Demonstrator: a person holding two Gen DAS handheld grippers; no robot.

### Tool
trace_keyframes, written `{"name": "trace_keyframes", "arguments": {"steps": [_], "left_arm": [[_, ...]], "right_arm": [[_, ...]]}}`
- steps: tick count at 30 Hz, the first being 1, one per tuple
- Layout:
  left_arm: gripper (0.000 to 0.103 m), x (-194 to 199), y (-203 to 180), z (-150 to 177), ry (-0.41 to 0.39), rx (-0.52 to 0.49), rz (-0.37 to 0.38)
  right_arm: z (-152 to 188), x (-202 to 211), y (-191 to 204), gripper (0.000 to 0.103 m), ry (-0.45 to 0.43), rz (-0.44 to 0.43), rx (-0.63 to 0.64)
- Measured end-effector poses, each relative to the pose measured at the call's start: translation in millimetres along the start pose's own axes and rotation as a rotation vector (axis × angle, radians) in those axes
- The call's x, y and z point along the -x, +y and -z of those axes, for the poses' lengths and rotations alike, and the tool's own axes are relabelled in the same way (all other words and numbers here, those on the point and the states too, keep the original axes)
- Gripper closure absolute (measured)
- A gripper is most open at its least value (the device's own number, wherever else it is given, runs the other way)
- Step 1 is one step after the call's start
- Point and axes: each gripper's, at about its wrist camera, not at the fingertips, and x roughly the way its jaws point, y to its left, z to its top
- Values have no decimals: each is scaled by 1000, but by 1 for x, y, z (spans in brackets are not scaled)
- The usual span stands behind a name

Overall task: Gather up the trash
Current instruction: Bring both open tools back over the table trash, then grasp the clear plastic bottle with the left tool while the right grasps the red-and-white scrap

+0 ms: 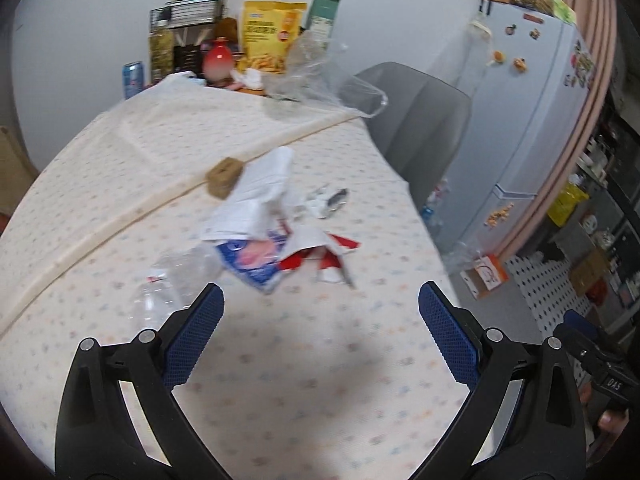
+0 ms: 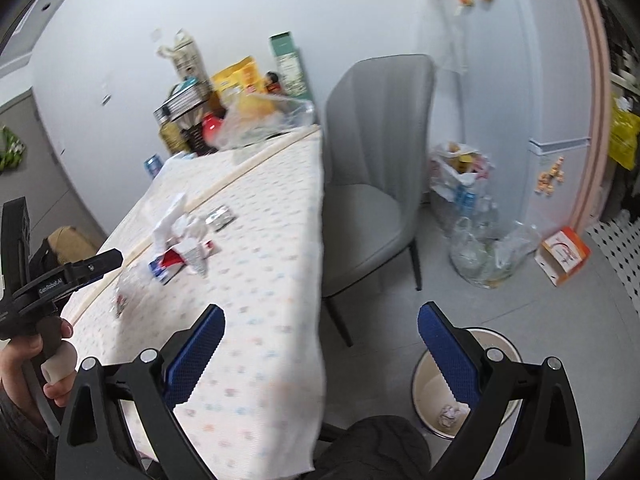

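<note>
My left gripper [image 1: 320, 300] hangs over the table [image 1: 300, 360] with its 2 fingers [image 1: 196, 332] wide and empty, the trash pile [image 1: 276, 232] just ahead. My right gripper [image 2: 320, 320], also wide and empty, sits above the table edge, bin [image 2: 460, 392] on the floor below.

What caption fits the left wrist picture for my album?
Open left gripper hovers over a tablecloth strewn with a clear plastic bottle and crumpled wrappers.

Bare tablecloth [image 1: 304, 360] before left gripper [image 1: 320, 308]; wrapper pile [image 1: 276, 232] blocks beyond.
</note>
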Motion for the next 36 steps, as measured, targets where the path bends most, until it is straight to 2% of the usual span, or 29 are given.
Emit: {"name": "trace_keyframes", "arguments": {"steps": [8, 14, 17, 20, 23, 27, 30, 32, 34, 35, 36], "left_arm": [[7, 2, 48, 15, 13, 39, -99], [19, -9, 77, 26, 64, 79, -151], [24, -15, 86, 31, 84, 92, -169], [26, -20, 92, 32, 88, 95, -187], [31, -26, 92, 32, 96, 93, -197], [32, -33, 88, 30, 94, 64, -226], [33, -37, 84, 29, 86, 56, -247], [44, -37, 80, 28, 78, 37, -247], [60, -36, 77, 26, 73, 22, -243], [62, -34, 77, 26, 70, 26, -250], [68, -30, 78, 25, 56, 36, -243]], "right_arm": [[-2, -28, 44, 16, 55, -65, 82], [1, -49, 63, 28, 105, -106, 95], [1, -55, 71, 30, 112, -119, 101], [0, -65, 80, 37, 130, -139, 112], [-2, -72, 90, 41, 139, -152, 137], [-7, -86, 102, 45, 159, -159, 155], [-12, -99, 116, 49, 176, -202, 163], [-13, -104, 127, 50, 173, -211, 199], [-13, -112, 136, 53, 191, -215, 216], [-14, -116, 138, 56, 200, -221, 217], [-15, -120, 141, 56, 206, -220, 221]]}}
